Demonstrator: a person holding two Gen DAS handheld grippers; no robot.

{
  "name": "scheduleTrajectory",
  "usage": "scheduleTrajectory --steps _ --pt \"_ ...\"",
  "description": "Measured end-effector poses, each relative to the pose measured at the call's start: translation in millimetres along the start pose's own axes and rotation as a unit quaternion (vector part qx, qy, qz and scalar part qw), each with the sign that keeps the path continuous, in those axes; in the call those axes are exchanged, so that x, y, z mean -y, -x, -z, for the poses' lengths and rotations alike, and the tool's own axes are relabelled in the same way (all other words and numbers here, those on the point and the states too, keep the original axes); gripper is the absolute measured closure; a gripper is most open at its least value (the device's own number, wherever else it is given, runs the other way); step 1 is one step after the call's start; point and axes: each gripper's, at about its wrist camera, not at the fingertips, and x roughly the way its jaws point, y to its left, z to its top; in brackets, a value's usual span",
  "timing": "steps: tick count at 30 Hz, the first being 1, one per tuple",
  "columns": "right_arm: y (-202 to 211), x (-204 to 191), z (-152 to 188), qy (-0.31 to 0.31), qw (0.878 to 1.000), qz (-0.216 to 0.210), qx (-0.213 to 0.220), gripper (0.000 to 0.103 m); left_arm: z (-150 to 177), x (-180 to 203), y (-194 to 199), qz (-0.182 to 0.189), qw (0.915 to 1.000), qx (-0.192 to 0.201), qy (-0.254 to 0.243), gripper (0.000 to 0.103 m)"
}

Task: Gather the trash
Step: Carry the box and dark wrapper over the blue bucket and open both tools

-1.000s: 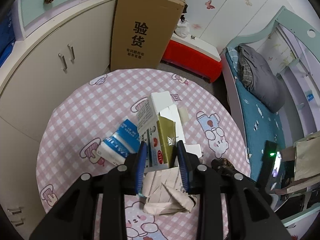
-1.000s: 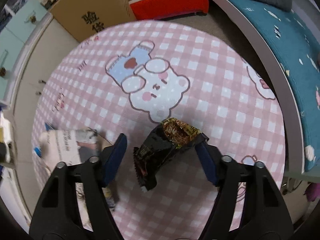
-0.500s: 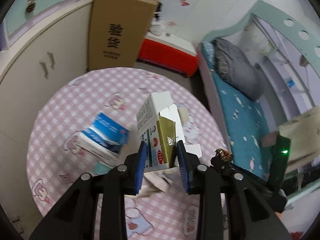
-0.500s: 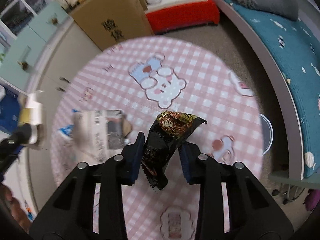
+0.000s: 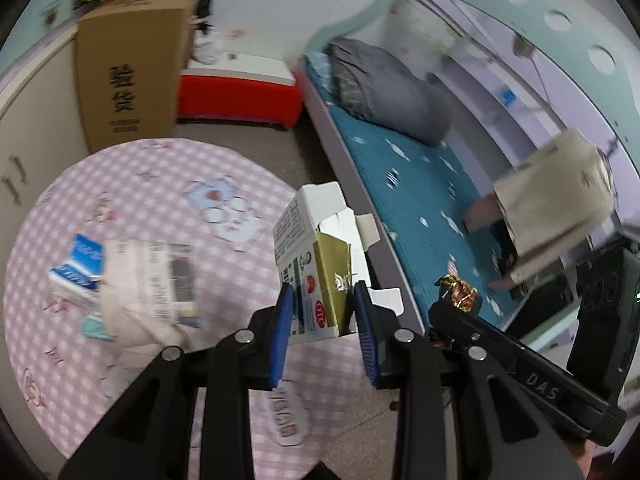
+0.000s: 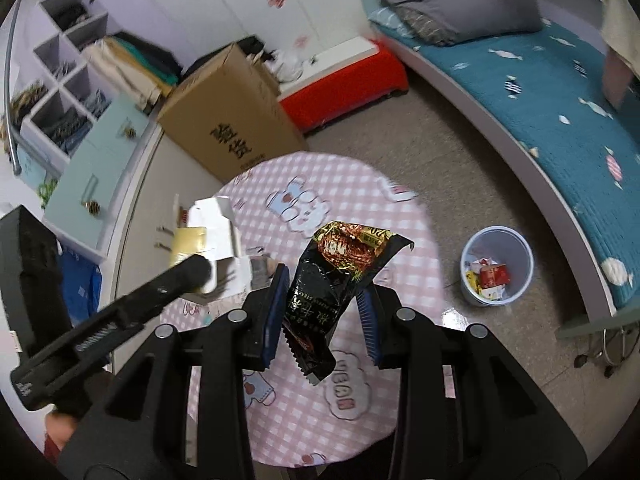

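Midway through. Left gripper (image 5: 322, 312) clamped on opened carton (image 5: 316, 264), frame centre; right gripper (image 6: 322, 304) pinching black snack wrapper (image 6: 336, 280). Bin (image 6: 496, 270) at right (already part-filled). Newspaper (image 5: 148, 276) and blue packet (image 5: 76, 268) left on rug (image 5: 120, 184), lower left.

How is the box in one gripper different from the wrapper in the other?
The carton is stiff cardboard, white and gold; the snack wrapper is soft, shiny and black. The carton's top flaps are torn open; the wrapper hangs crumpled. The left gripper holds the carton, the right gripper the wrapper. Both are lifted trash.
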Motion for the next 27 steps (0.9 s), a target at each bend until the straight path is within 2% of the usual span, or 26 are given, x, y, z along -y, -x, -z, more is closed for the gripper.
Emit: scheduleTrajectory --steps 8,17,22,24,27 --pt "21 90 -13 -0.044 0.999 0.014 0.003 0.070 3 76 -59 0.000 0.9986 -0.036 -0.038 0.073" --pt "26 215 -67 -0.048 0.998 0.038 -0.016 0.070 -14 178 -175 -0.012 0.9934 -0.094 -0.064 0.073" --pt "32 267 -96 -0.053 0.997 0.047 -0.013 0.070 -30 223 -222 -0.027 0.9905 -0.110 -0.078 0.064" --pt "31 278 -99 -0.055 0.997 0.045 -0.016 0.070 -31 232 -232 -0.032 0.9893 -0.118 -0.080 0.040" --pt "24 288 -99 -0.062 0.997 0.040 -0.028 0.070 -31 238 -239 -0.032 0.9893 -0.121 -0.075 0.035"
